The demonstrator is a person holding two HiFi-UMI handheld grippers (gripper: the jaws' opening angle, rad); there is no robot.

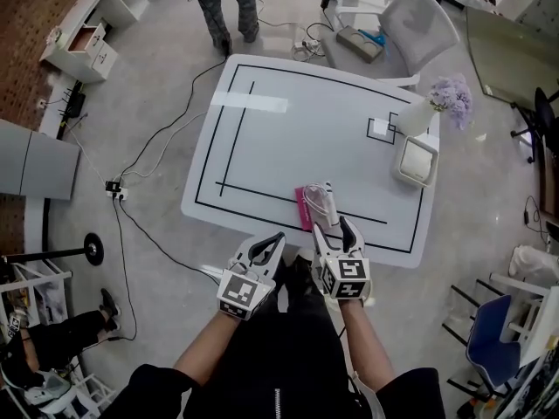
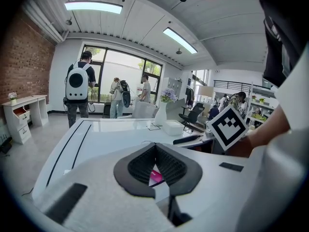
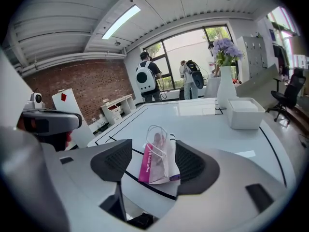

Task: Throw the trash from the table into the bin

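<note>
A small pink and white paper bag [image 1: 314, 204] stands on the white table [image 1: 288, 138] near its front edge. My right gripper [image 1: 336, 231] is open just in front of the bag. In the right gripper view the bag [image 3: 159, 158] sits between the spread jaws of that gripper [image 3: 153, 150], close to the right pad, and nothing presses on it. My left gripper [image 1: 269, 244] hovers at the table's front edge, left of the bag. Its jaws [image 2: 155, 146] meet at the tips and hold nothing. A strip of the pink bag [image 2: 155, 176] shows through the gap beneath them.
A white square container [image 1: 416, 161] and a white vase of purple flowers [image 1: 437, 103] stand at the table's right edge. Black tape lines mark the tabletop. A grey chair [image 1: 419, 20] and a standing person [image 1: 229, 3] are beyond the table. Cables [image 1: 157, 138] lie on the floor at left.
</note>
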